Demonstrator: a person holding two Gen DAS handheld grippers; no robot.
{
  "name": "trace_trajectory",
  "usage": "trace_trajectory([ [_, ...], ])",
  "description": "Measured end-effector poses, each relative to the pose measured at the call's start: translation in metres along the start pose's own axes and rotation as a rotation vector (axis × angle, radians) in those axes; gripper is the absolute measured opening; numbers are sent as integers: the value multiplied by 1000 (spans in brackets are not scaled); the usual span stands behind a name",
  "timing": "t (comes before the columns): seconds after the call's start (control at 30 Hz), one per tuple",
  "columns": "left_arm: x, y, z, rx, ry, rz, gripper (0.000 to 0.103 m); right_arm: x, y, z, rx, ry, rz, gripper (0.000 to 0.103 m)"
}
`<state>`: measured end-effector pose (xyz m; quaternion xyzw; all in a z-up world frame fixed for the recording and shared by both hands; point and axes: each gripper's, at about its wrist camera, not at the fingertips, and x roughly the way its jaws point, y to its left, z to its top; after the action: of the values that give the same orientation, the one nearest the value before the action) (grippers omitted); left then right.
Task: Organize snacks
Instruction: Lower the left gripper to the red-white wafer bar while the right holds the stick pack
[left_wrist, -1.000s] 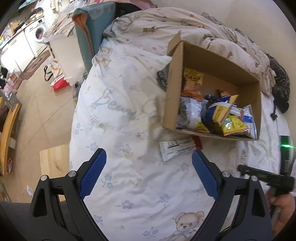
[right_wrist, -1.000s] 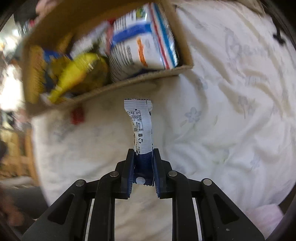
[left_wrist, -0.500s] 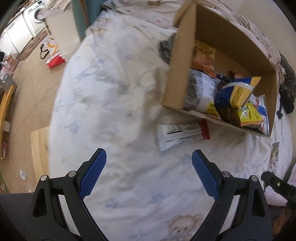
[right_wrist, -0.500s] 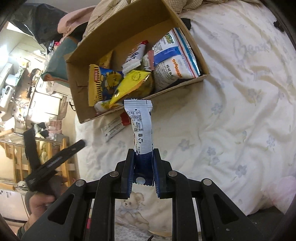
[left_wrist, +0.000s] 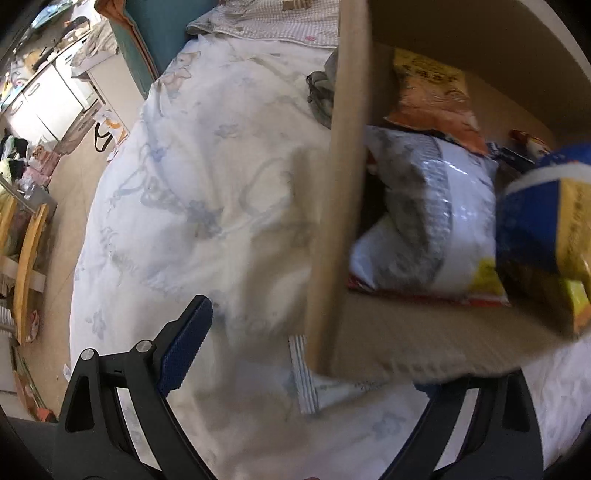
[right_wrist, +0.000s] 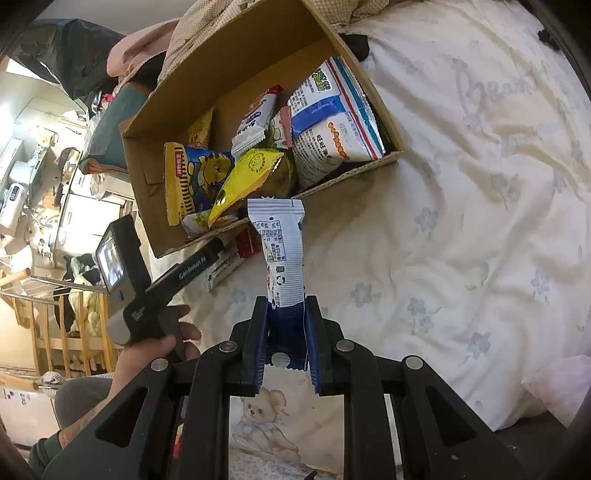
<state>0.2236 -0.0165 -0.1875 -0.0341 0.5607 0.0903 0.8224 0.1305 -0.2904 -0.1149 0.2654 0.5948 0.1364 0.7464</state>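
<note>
A cardboard box with several snack bags lies on the white bed; it also shows close up in the left wrist view. My right gripper is shut on a white-and-blue snack packet and holds it upright above the bed, in front of the box. My left gripper is open and low over a white snack bar that lies by the box's near wall; the box corner hides most of the bar. The left gripper also shows in the right wrist view, beside the bar.
The floral bedsheet spreads to the right of the box. A quilt and a teal cushion lie at the bed's head. The floor and furniture lie off the bed's left edge.
My left gripper has moved forward and down to the box corner and the snack bar. My right gripper has kept the packet and drawn back a little from the box.
</note>
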Motion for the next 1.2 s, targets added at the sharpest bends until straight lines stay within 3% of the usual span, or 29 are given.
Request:
trace_trajectory([
  [0.07,6,0,1,6,21,22,92,1,1,1,0,-2,2,20],
  [0.13,14,3,-3,12,79,-5,92,1,3,2,0,-4,2,20],
  [0.37,3,-4,-20,106,110,-29,92,5,2,9,13,-9,-18,20],
  [0.7,-30,-55,-93,350,195,-151,92,-4,-1,16,65,-34,33,20],
  [1.07,-67,-65,-81,102,131,-222,88,-15,-5,19,82,-66,71,20],
  [1.2,-52,-82,-79,58,175,-205,80,-16,-7,18,89,-69,72,20],
])
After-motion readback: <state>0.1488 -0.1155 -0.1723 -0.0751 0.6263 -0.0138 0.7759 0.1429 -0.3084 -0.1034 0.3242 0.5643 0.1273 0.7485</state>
